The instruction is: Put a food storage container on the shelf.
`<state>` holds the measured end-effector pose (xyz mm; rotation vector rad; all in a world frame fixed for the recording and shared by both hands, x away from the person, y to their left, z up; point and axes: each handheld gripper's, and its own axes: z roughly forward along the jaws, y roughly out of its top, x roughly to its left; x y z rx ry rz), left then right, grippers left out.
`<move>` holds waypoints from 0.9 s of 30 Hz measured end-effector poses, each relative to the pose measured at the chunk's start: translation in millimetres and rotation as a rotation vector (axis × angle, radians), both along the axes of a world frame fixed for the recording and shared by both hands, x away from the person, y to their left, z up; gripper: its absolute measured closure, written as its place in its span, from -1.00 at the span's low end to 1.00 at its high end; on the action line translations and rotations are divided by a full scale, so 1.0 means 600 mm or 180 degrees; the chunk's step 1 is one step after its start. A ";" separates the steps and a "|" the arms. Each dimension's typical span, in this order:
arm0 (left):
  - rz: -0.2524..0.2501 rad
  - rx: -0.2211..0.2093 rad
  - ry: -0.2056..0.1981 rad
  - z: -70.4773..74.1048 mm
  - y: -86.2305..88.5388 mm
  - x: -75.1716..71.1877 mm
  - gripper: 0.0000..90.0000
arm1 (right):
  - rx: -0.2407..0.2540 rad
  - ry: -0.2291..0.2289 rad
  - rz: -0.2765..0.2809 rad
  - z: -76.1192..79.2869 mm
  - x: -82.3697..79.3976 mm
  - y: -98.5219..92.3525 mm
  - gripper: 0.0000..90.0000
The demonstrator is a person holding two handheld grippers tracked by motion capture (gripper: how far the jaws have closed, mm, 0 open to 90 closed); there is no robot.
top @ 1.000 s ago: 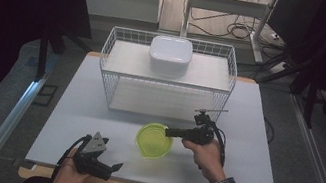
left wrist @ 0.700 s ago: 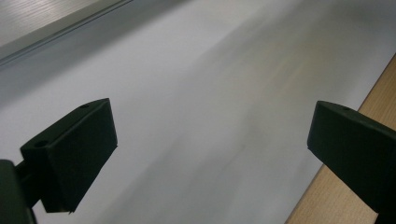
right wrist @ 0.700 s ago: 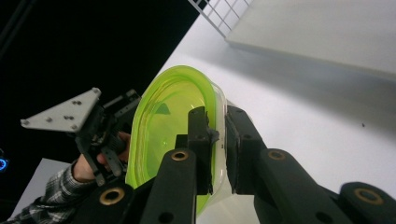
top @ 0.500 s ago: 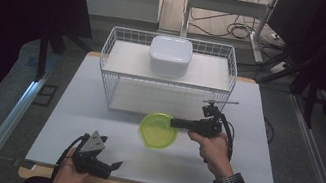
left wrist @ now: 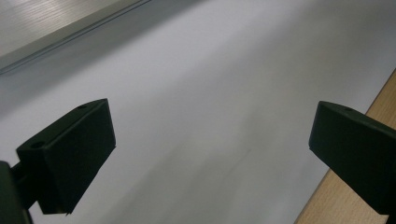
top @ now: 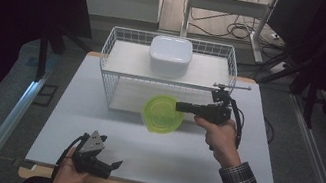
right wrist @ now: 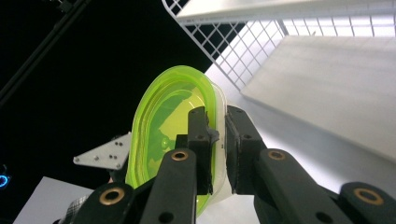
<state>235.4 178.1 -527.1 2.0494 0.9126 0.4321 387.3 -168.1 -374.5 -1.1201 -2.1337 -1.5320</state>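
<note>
Across the far half of your white table [top: 96,110] stands the wire rack [top: 165,79], with a white lidded box [top: 171,55] sitting on its upper shelf near the middle. Just in front of the rack's lower shelf, the green bowl [top: 163,114] hangs clear of the tabletop, tipped so that its open face shows from above. Your right gripper [top: 183,108] holds it by the rim: in the right gripper view the two black jaws are clamped on the bowl's edge [right wrist: 180,130], one pad inside the green wall and one outside, and the wire rack [right wrist: 243,42] rises just behind the bowl. Your right hand [top: 218,134] grasps the gripper's handle to the right of the bowl. Near the table's front edge, well apart from the bowl, your left gripper [top: 112,166] rests low over the bare surface; in the left gripper view its jaws stand wide apart with nothing but tabletop between them.
</note>
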 end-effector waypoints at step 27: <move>-0.0005 -0.0012 0.0014 0.000 0.000 0.000 -1.00 | 0.0266 -0.0159 -0.0223 0.113 0.035 0.006 0.82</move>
